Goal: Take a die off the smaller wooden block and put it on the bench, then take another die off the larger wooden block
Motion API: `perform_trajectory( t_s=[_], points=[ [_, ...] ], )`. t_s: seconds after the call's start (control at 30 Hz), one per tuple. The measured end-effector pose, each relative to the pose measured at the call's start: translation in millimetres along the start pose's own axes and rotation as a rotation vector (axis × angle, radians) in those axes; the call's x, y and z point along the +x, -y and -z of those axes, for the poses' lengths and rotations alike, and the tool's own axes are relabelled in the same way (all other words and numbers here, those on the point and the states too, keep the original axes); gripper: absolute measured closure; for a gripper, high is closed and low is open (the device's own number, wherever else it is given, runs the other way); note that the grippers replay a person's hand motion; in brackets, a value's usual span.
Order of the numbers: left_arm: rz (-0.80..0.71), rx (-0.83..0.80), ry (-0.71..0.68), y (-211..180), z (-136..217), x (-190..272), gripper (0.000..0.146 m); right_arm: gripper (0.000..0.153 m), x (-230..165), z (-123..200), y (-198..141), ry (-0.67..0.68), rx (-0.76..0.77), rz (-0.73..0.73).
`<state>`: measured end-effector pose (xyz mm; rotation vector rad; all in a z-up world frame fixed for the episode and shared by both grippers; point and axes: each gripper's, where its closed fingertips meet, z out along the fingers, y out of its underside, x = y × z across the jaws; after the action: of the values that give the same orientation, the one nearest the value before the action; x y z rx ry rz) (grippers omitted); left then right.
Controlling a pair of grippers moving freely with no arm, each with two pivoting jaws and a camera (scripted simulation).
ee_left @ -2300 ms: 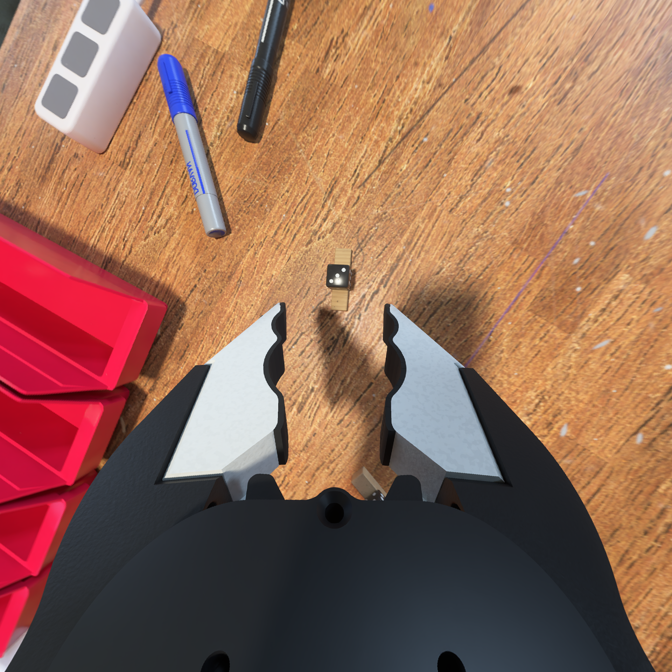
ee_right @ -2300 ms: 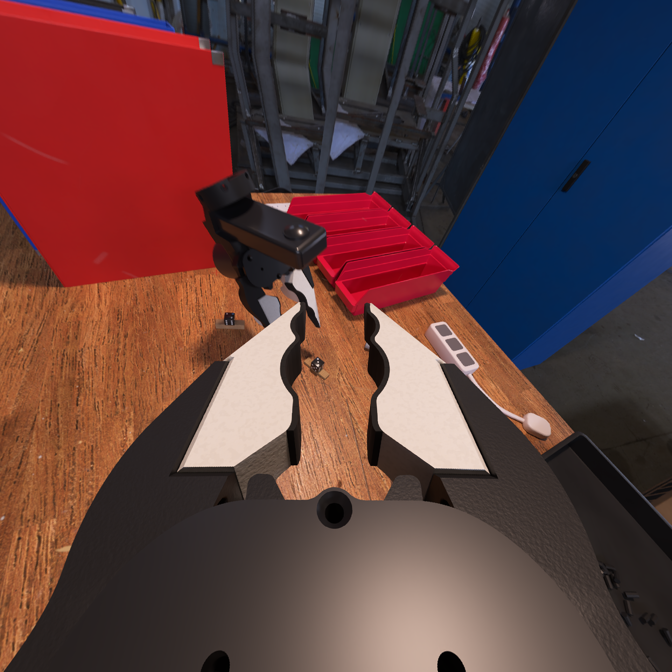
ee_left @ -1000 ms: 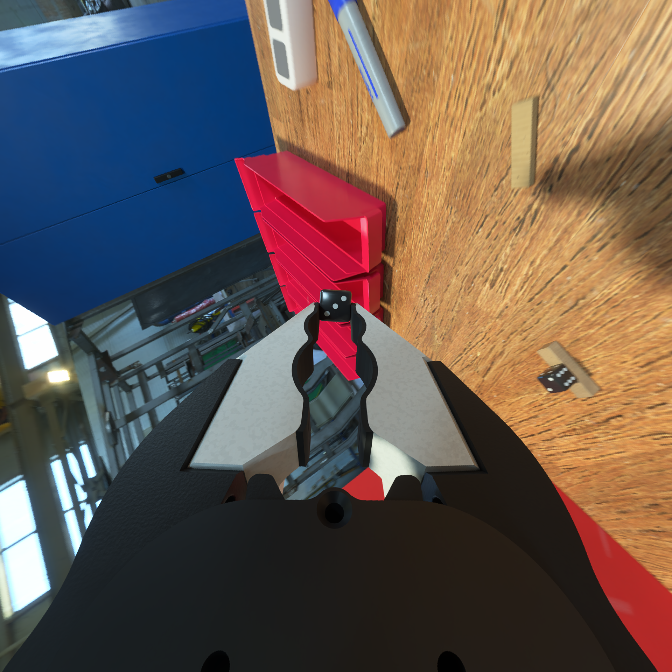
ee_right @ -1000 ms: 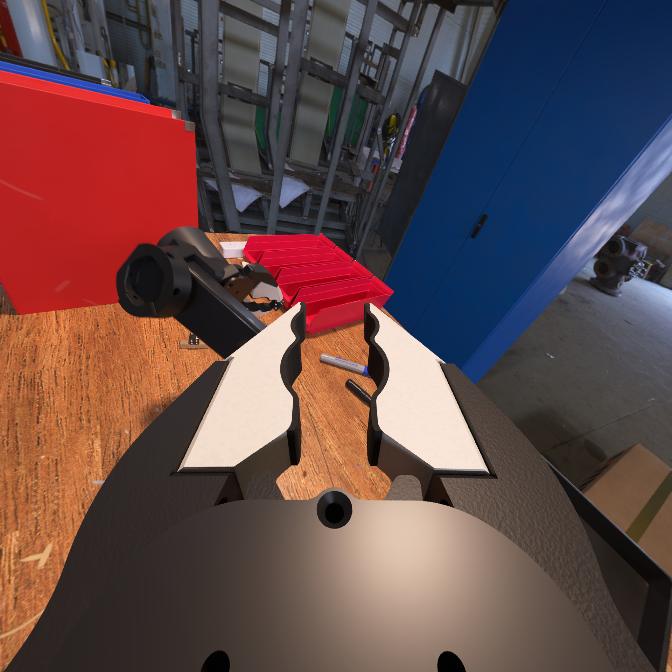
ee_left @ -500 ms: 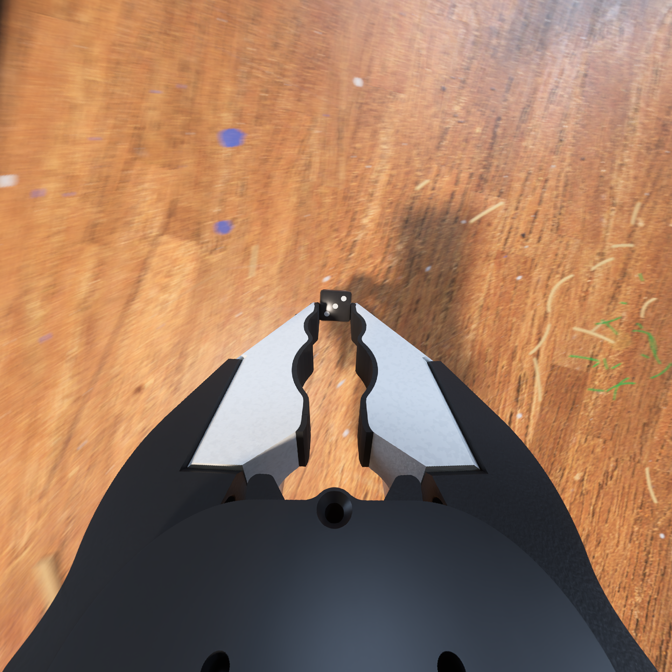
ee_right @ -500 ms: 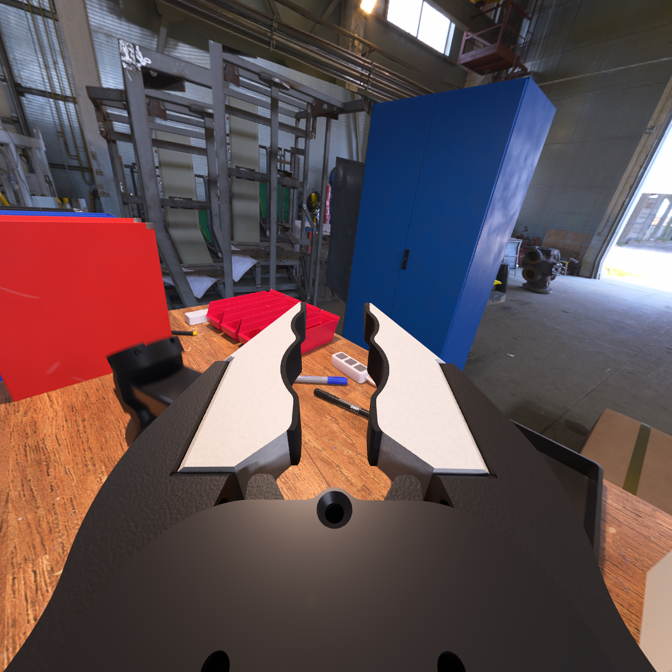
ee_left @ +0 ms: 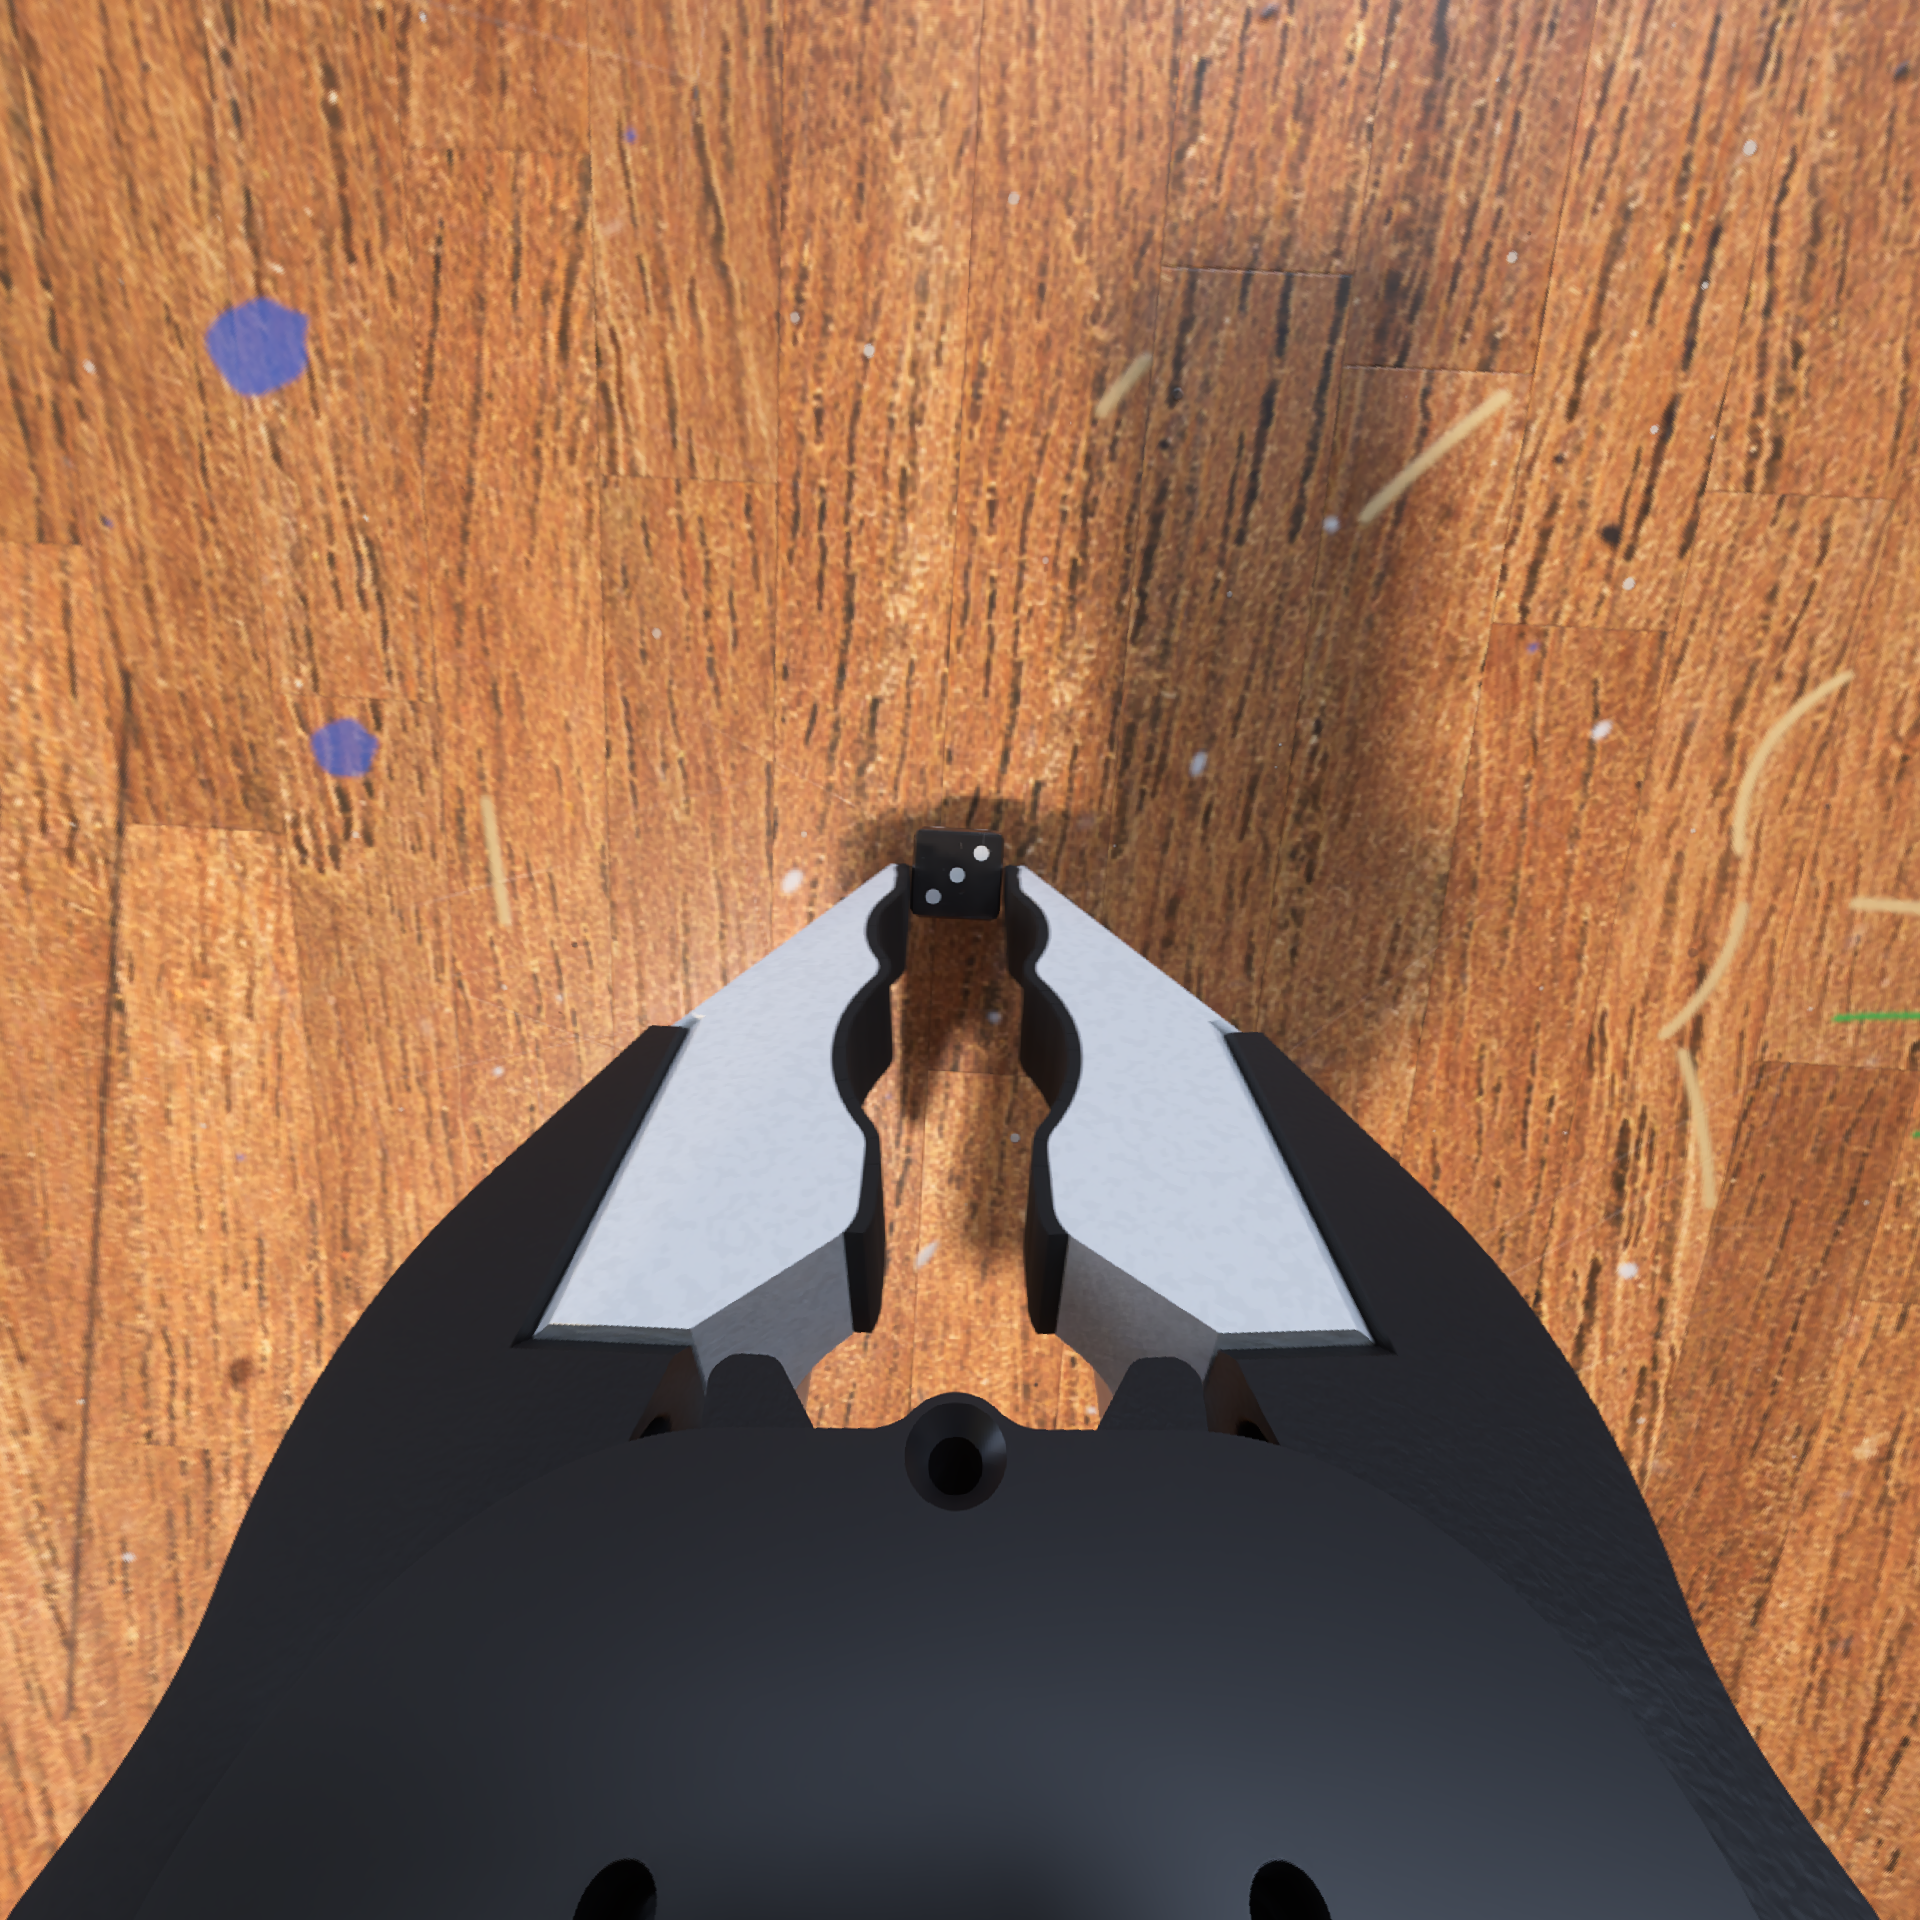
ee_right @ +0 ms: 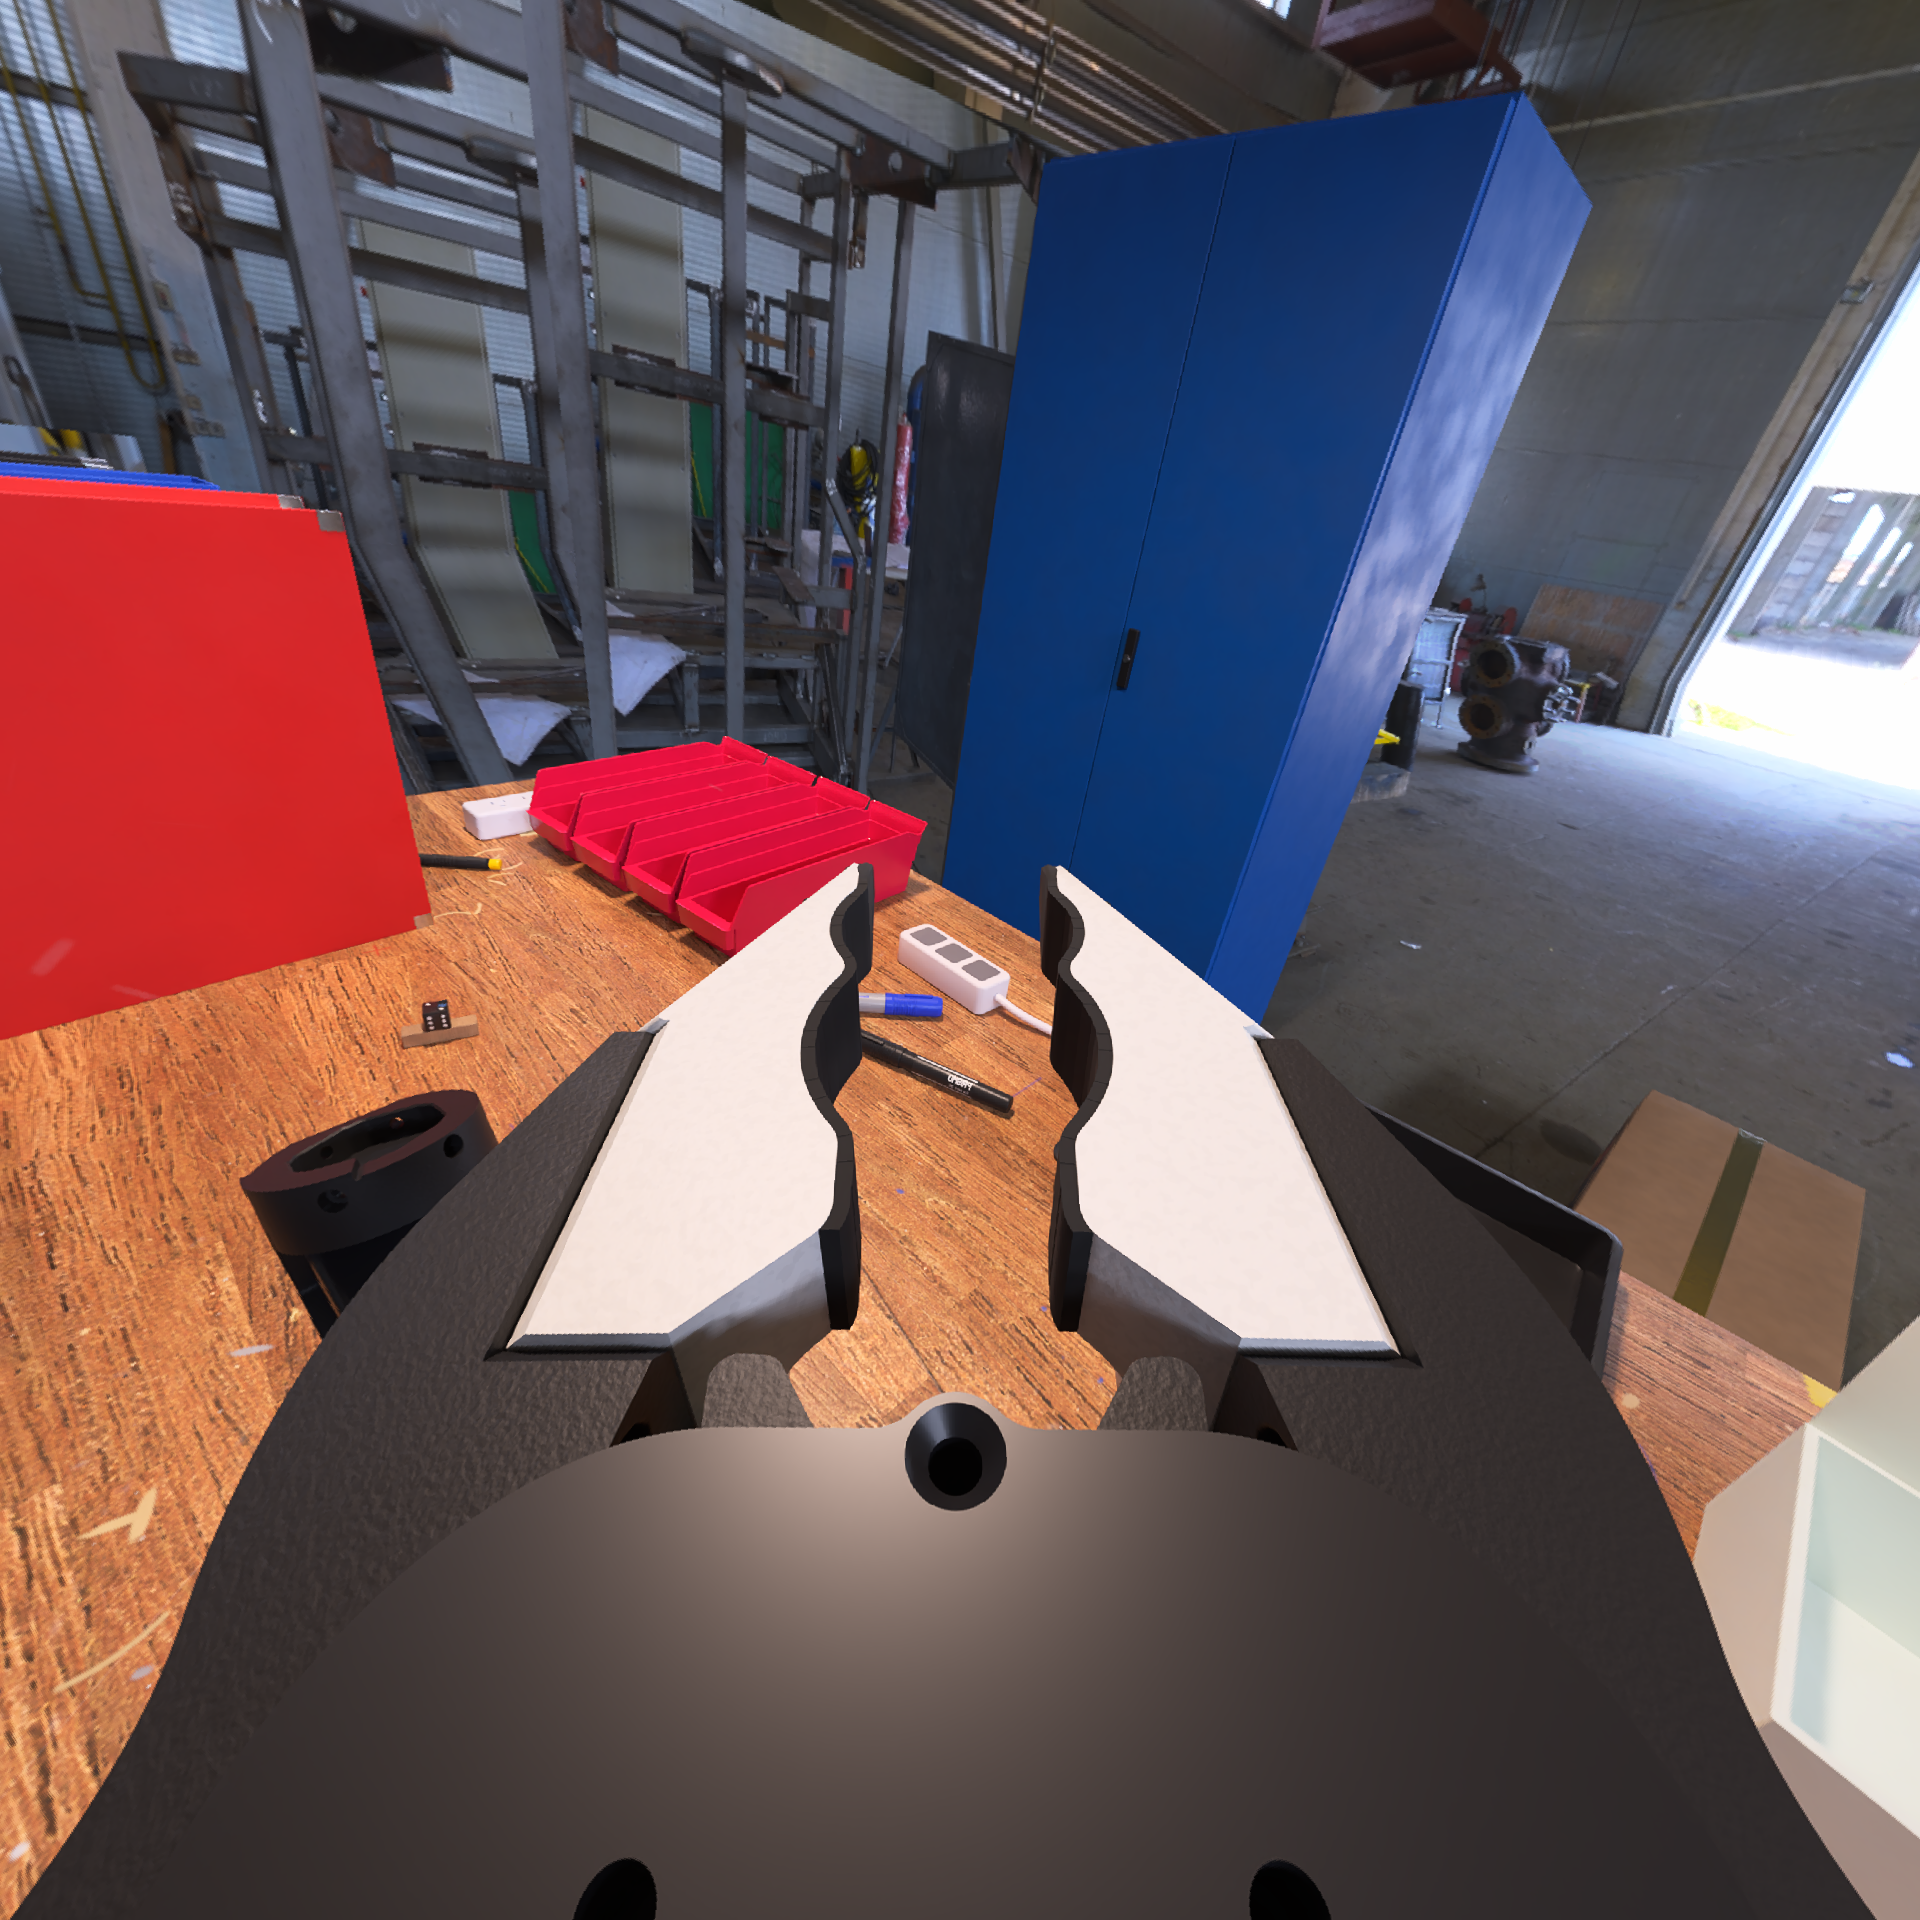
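Observation:
In the left wrist view my left gripper [ee_left: 957, 883] is shut on a black die [ee_left: 957, 875] with white pips, held between its fingertips just above the wooden bench [ee_left: 623, 520], over its own dark shadow. In the right wrist view my right gripper [ee_right: 956, 883] is open and empty, raised above the bench. A second black die [ee_right: 435, 1015] sits on a wooden block [ee_right: 440, 1031] at the left, in front of the red panel. The back of the left gripper [ee_right: 364, 1174] shows low at the left. The other wooden block is hidden.
Red bins [ee_right: 727, 831] stand at the far side of the bench. A white power strip [ee_right: 951, 964], a blue marker [ee_right: 902, 1004] and a black marker [ee_right: 935, 1073] lie ahead of my right fingers. A red panel [ee_right: 177, 748] stands left. A dark tray [ee_right: 1496, 1247] sits right.
My left gripper took the die off its block, swung away and came down close over bare bench with the die still held. My right gripper rose and tilted up.

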<state>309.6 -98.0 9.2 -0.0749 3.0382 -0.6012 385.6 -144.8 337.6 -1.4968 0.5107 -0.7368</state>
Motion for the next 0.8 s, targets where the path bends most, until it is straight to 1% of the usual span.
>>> perform_trajectory(
  t_s=[0.1,0.13,0.2,0.27,0.3,0.37,0.43,0.47,0.5,0.53,0.57,0.6,0.63,0.67,0.73,0.8],
  points=[
    [0.042,0.025,0.001,-1,4,-2,0.104,0.121,-1,2,3,0.002,0.015,0.004],
    [0.065,0.057,0.002,0,13,-4,0.101,0.121,-1,3,3,0.003,0.021,0.006],
    [0.130,0.150,0.009,1,42,-13,0.100,0.121,-3,5,5,0.012,0.031,0.010],
    [0.206,0.250,0.091,-8,92,-32,0.097,0.121,-3,5,6,0.018,0.040,0.010],
    [0.248,0.300,0.176,-17,124,-47,0.095,0.121,-3,5,7,0.017,0.045,0.009],
    [0.362,0.391,0.420,-53,201,-83,0.093,0.121,-3,3,9,0.019,0.051,0.006],
    [0.539,0.430,0.709,-111,280,-112,0.096,0.121,-4,-1,11,0.022,0.059,0.005],
    [0.642,0.436,0.822,-143,311,-118,0.097,0.121,-5,-3,13,0.023,0.063,0.004],
    [0.746,0.444,0.891,-172,333,-120,0.098,0.121,-6,-7,15,0.023,0.068,0.003],
    [0.842,0.460,0.909,-197,345,-120,0.098,0.121,-8,-10,17,0.023,0.071,0.003],
    [0.925,0.482,0.885,-215,347,-119,0.099,0.121,-10,-14,19,0.025,0.072,0.005],
    [0.985,0.492,0.832,-230,343,-119,0.100,0.121,-14,-18,20,0.030,0.067,0.007],
    [1.025,0.483,0.778,-243,332,-121,0.101,0.121,-18,-23,20,0.038,0.058,0.010],
    [1.059,0.431,0.730,-257,317,-122,0.102,0.121,-22,-28,19,0.048,0.044,0.013],
    [1.128,0.174,0.623,-291,284,-119,0.106,0.121,-31,-38,15,0.064,0.004,0.033],
    [1.137,-0.041,0.537,-317,255,-114,0.112,0.121,-38,-48,11,0.065,-0.037,0.067]
  ],
)
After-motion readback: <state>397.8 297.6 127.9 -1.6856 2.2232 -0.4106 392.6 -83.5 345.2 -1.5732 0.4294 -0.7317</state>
